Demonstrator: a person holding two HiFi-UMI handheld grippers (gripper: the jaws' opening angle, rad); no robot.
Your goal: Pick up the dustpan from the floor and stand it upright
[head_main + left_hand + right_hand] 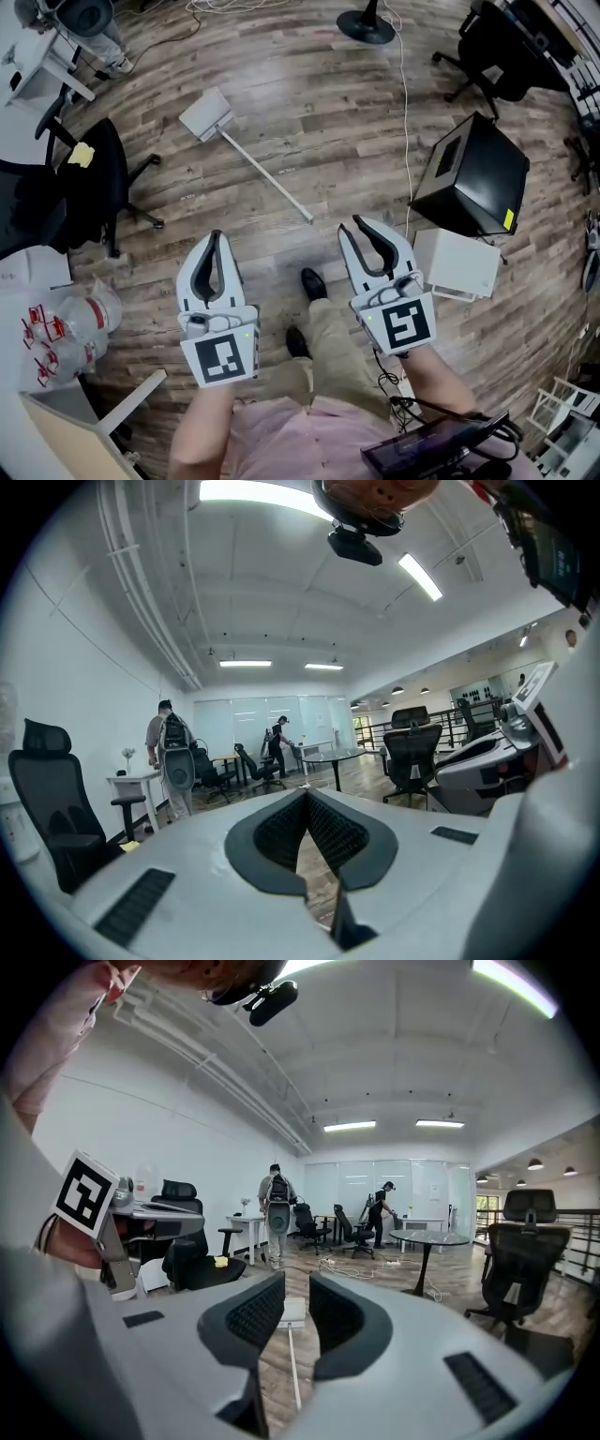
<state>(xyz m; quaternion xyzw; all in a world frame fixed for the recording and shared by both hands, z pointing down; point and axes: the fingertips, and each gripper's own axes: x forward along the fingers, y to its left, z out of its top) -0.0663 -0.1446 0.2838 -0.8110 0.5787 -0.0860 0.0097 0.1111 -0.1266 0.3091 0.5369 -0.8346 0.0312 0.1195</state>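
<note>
Dustpan (208,114) flat on the wood floor (319,103), well apart from both grippers, handle running toward the person's shoe (313,282). Left gripper (217,234): fingertips together, nothing held. Right gripper (366,225): fingers apart, empty; its view has the dustpan (292,1312) framed between them, far off.

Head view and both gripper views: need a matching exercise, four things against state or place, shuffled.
Things:
1. dustpan
2. left hand-held gripper
3. right hand-held gripper
4. black box

States or places:
A. jaws apart, nothing between them
B. lying flat on the wood floor, long handle pointing toward the person
C. jaws together, holding nothing
D. on the floor at the head view's right, next to a white box

Pairs: 1-B, 2-C, 3-A, 4-D
</note>
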